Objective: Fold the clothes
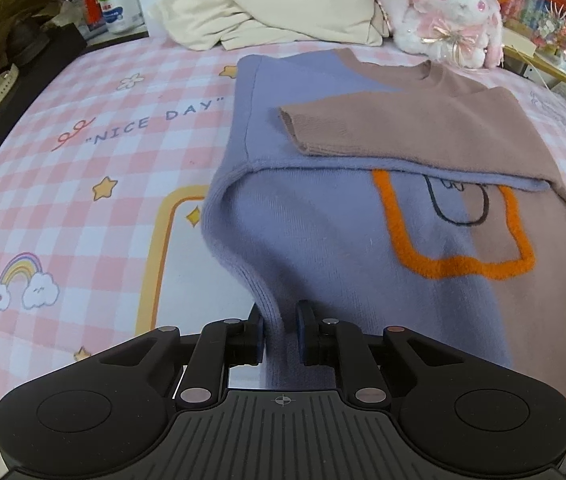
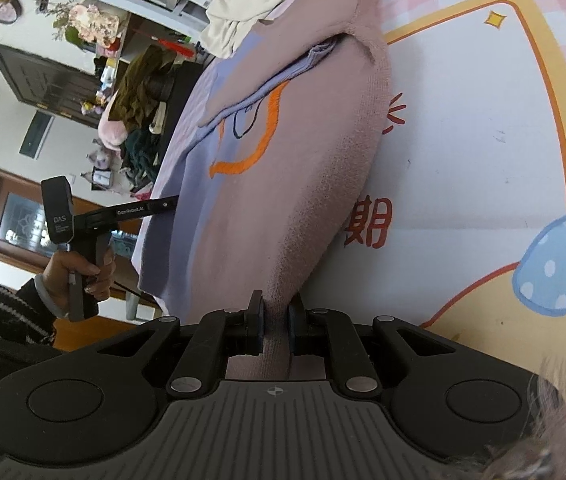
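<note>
Between my left fingers (image 1: 280, 334) hung the ribbed blue hem of the sweater (image 1: 363, 220), and the pads were clenched on it. My right fingers (image 2: 276, 326) were clenched too, gripping the brown side of the same hem. That sweater was half lavender-blue and half dusty brown, with an orange outline (image 1: 459, 240) stitched across the front and a thin dark drawing inside it. One brown sleeve (image 1: 363, 132) lay folded across the chest, well beyond my left fingers, its cuff pointing to their left. The body sagged from my two grips and rested on the pink checked sheet (image 1: 83, 160), which carried one rainbow print (image 1: 23, 280) off to the left of my left fingers.

Far past the sweater lay one cream garment (image 1: 275, 12) in a heap, and just to its right sat one white plush rabbit (image 1: 443, 12). Nothing stood between my fingers and the knit. From the right wrist view I saw my left hand (image 2: 83, 276) wrapped around its gripper handle, far left of my right fingers.
</note>
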The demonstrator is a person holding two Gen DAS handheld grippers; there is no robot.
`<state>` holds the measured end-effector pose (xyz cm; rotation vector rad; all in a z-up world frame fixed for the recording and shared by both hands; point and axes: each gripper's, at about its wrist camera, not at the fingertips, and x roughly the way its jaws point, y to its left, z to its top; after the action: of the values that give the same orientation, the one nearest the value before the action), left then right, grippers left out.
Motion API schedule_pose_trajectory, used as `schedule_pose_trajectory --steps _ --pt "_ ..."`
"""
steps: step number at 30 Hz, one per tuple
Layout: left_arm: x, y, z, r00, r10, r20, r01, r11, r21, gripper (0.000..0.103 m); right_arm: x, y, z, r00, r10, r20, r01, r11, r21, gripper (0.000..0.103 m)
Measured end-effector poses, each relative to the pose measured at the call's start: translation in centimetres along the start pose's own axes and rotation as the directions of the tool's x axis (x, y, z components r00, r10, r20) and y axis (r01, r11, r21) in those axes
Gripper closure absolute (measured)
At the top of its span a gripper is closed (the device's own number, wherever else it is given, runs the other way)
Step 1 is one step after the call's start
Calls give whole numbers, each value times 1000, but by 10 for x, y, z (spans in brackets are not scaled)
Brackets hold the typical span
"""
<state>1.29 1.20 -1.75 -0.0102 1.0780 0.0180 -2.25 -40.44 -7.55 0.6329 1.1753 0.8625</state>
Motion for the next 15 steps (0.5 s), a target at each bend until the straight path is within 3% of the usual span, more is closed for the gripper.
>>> schedule_pose_trajectory --steps 15 --pt "-21 7 -35 998 -21 -59 15 995 -96 87 2 -4 10 999 22 -41 -23 1000 -7 93"
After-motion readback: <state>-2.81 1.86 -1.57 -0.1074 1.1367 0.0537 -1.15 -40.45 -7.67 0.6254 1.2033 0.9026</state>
